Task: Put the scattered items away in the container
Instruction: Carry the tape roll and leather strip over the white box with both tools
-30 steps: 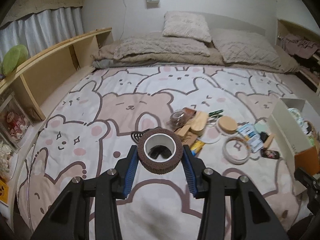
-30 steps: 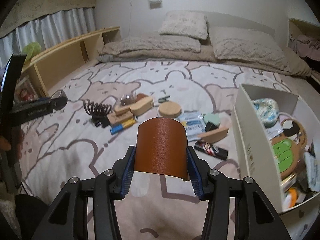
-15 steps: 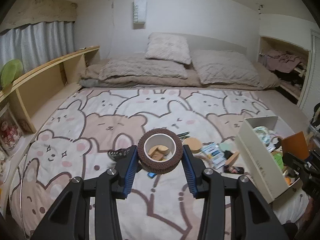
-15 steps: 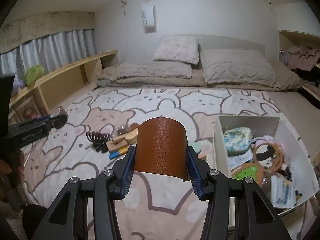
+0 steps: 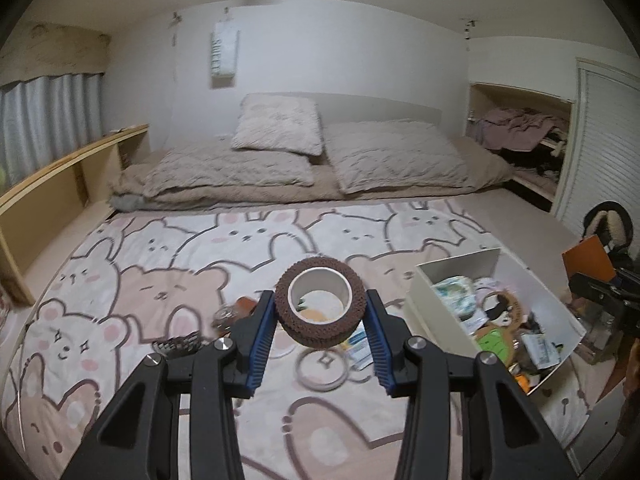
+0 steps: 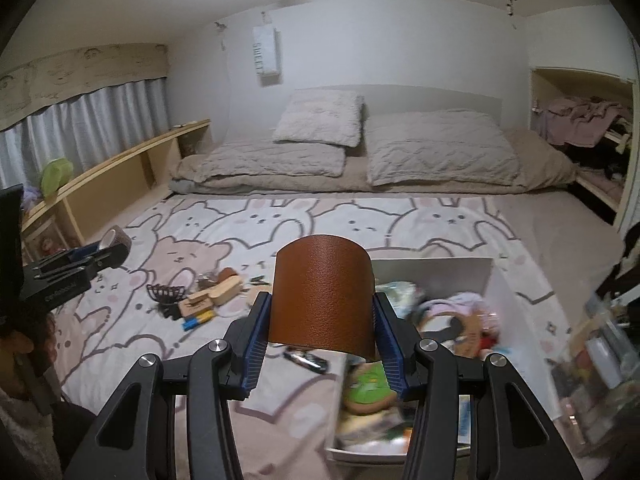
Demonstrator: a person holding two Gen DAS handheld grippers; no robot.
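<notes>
My left gripper [image 5: 320, 332] is shut on a brown tape roll [image 5: 320, 304] and holds it high above the bunny blanket. My right gripper [image 6: 322, 332] is shut on a curved brown leather piece [image 6: 322, 292], held above the near left part of the white box [image 6: 436, 270]. The box [image 5: 452, 264] holds several items and lies to the right of the left gripper. Scattered items lie on the blanket: a black hair claw [image 6: 166, 294], wooden pieces [image 6: 216, 294], a white ring [image 5: 321, 364], a dark tube [image 6: 306, 358].
Pillows and a folded duvet [image 5: 280, 168] lie at the far end of the bed. A wooden shelf [image 5: 60, 176] runs along the left. A closet with clothes [image 5: 520, 140] is at the right. Clutter lies on the floor right of the box [image 6: 600, 352].
Both grippers have risen and moved right with their loads. The right gripper now hangs over the box; the left one is higher above the scattered items.
</notes>
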